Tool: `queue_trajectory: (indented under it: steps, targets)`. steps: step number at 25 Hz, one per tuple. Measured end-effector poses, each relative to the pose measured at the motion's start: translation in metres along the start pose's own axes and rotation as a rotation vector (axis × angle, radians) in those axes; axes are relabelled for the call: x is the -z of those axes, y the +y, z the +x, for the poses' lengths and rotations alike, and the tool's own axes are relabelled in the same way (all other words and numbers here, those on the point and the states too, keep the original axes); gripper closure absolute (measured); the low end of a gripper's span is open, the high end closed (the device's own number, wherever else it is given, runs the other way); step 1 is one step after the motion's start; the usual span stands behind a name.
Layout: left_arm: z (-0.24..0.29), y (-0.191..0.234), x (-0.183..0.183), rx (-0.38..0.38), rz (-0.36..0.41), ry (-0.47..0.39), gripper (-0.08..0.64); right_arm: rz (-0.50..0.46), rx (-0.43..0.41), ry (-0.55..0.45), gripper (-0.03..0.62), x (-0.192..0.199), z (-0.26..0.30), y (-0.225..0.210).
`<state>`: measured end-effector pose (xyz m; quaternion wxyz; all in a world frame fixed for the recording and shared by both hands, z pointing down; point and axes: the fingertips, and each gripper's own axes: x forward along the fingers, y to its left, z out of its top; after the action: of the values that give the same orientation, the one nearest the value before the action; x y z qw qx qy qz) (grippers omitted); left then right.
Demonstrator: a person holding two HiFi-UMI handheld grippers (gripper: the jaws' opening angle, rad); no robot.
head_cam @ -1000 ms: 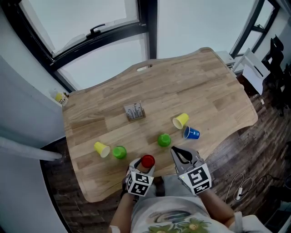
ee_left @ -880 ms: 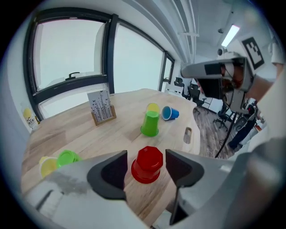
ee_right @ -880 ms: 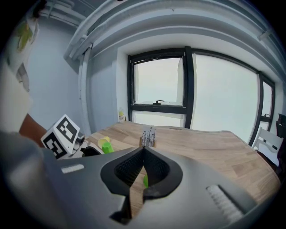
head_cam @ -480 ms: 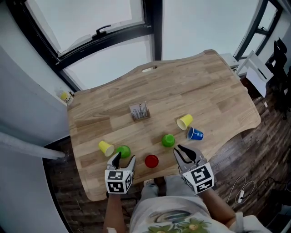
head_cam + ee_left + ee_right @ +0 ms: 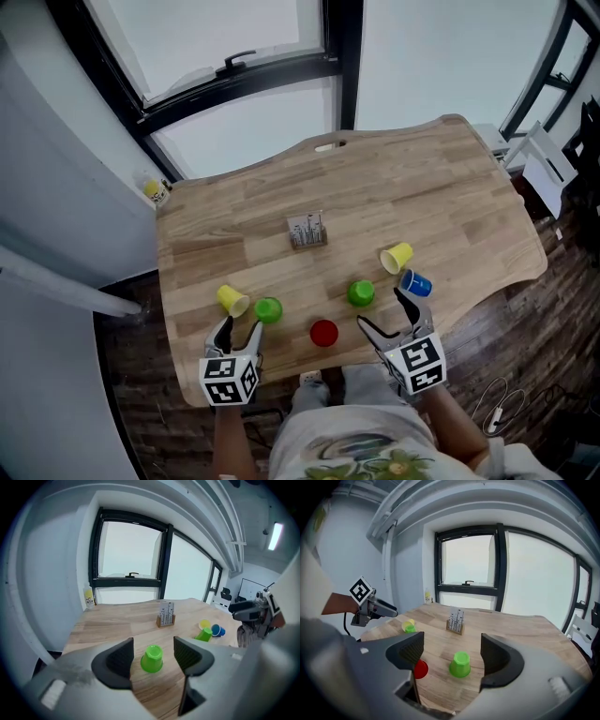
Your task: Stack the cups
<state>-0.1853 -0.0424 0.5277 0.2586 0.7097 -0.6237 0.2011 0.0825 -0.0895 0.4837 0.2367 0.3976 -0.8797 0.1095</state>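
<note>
Six small cups are spread over the near part of the wooden table (image 5: 422,187). A yellow cup (image 5: 232,300) lies beside an upturned green cup (image 5: 268,310) at the left. A red cup (image 5: 323,333) stands in the middle near the front edge. Further right are a second green cup (image 5: 361,293), a yellow cup (image 5: 396,257) and a blue cup (image 5: 416,283). My left gripper (image 5: 237,331) is open just short of the left green cup (image 5: 152,658), touching nothing. My right gripper (image 5: 383,312) has just been opening and holds nothing; the right green cup (image 5: 460,663) stands ahead of it.
A small wooden card holder (image 5: 307,231) stands mid-table. A little yellow bottle (image 5: 156,191) sits at the far left corner by the window. The table's front edge runs close under both grippers, and dark floor lies beyond it on the right.
My left gripper has moved left, away from the red cup, to the left green cup. The red cup stays on the table. The right gripper's jaws have spread wide.
</note>
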Motion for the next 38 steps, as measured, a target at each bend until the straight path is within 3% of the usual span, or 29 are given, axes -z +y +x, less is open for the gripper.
queue_trajectory:
  steps: [11, 19, 29, 34, 38]
  targets:
    - [-0.002, 0.005, 0.017, -0.029, -0.034, 0.030, 0.279, -0.022, -0.038, 0.102, 0.213, 0.020, 0.036, -0.008]
    - [0.003, 0.008, 0.028, -0.043, -0.052, 0.063, 0.279, -0.019, -0.047, 0.227, 0.217, 0.062, 0.080, -0.019]
    - [0.021, 0.004, 0.036, -0.039, -0.074, 0.093, 0.279, -0.012, -0.072, 0.331, 0.282, 0.096, 0.106, -0.027]
    - [0.034, 0.001, 0.036, -0.036, -0.065, 0.109, 0.279, -0.017, -0.080, 0.338, 0.357, 0.099, 0.109, -0.025]
    - [0.046, 0.000, 0.040, -0.033, -0.047, 0.128, 0.279, -0.014, -0.085, 0.332, 0.362, 0.100, 0.110, -0.026]
